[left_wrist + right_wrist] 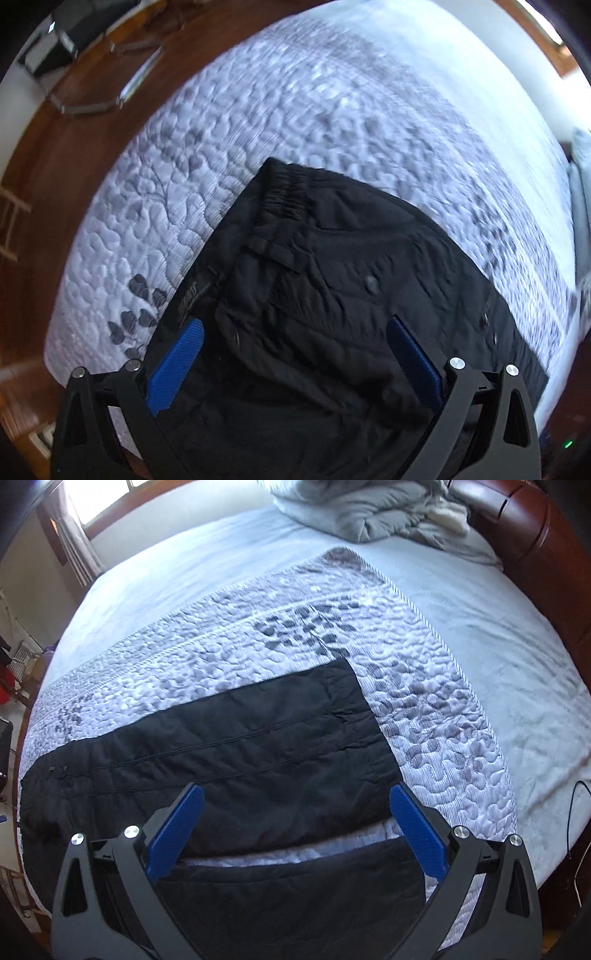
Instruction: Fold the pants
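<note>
Quilted bedspread under crinkly black pants; both claws wide.

The pants are lying flat on a quilt, which is lying across a bed. Their waistband is sitting at the far end in the left wrist view, and the two legs are stretching side by side in the right wrist view. A heap of blankets is resting on the bed behind the quilt, against the headboard. Each gripper is hovering above the pants, fingers spread.
</note>
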### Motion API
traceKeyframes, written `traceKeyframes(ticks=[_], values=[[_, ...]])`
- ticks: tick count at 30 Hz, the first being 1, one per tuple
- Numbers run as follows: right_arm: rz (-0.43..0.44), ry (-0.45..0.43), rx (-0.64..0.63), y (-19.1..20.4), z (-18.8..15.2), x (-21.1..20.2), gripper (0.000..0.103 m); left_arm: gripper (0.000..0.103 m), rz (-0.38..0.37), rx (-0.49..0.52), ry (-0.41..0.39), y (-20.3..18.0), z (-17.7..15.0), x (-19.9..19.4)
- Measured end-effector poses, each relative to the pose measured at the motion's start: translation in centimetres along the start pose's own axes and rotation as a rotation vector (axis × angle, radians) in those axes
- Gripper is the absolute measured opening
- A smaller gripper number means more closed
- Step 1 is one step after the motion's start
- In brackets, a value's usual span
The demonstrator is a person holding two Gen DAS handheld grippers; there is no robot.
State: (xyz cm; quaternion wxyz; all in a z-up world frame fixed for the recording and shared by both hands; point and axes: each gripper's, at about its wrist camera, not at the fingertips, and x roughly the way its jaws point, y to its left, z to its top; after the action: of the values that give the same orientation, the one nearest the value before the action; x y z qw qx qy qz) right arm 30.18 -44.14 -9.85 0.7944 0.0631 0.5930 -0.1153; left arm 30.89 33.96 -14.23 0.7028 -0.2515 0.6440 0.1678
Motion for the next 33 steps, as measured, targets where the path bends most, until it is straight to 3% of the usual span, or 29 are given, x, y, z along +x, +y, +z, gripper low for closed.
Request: traceKeyframes(ticks=[9,13,15,16,17,20,26,33], values=[[-0.004,0.030,-0.040,-0.9,0.4,3.1,0.101,0.099,-0.049,-0.149,0.132,1.2,3.3,6.5],[0.001,0.031,-0.047,-0.6,0.5,3.6,0.101,0.098,-0.016,-0.119,0.158,0.4,3.3,7.5],[-0.005,0.033,-0.052,-0.5,0.6,4.0,0.101,0.086,0.028,-0.099,0.151,-0.1,2.9,7.2],[-0.006,0.036,-0.054,-0.5,0.5,4.2,0.101,0.074,0.025,-0.095,0.145,-0.4,2.7,7.0],[-0.007,0.039,-0.053,-0.5,0.5,4.3,0.101,0.049,0.002,-0.096,0.145,-0.7,2.5,6.7],[0.003,0.040,-0.041,-0.8,0.5,4.5,0.101,0.029,-0.085,-0.146,0.143,-1.5,2.0,5.4],[0.070,0.032,0.043,-2.9,1.7,4.7,0.100,0.016,-0.128,-0.127,0.096,-2.7,0.4,3.4],[0.077,0.090,0.121,-7.2,5.6,8.1,0.100,0.015,-0.124,-0.113,0.077,-3.0,-1.0,3.3]])
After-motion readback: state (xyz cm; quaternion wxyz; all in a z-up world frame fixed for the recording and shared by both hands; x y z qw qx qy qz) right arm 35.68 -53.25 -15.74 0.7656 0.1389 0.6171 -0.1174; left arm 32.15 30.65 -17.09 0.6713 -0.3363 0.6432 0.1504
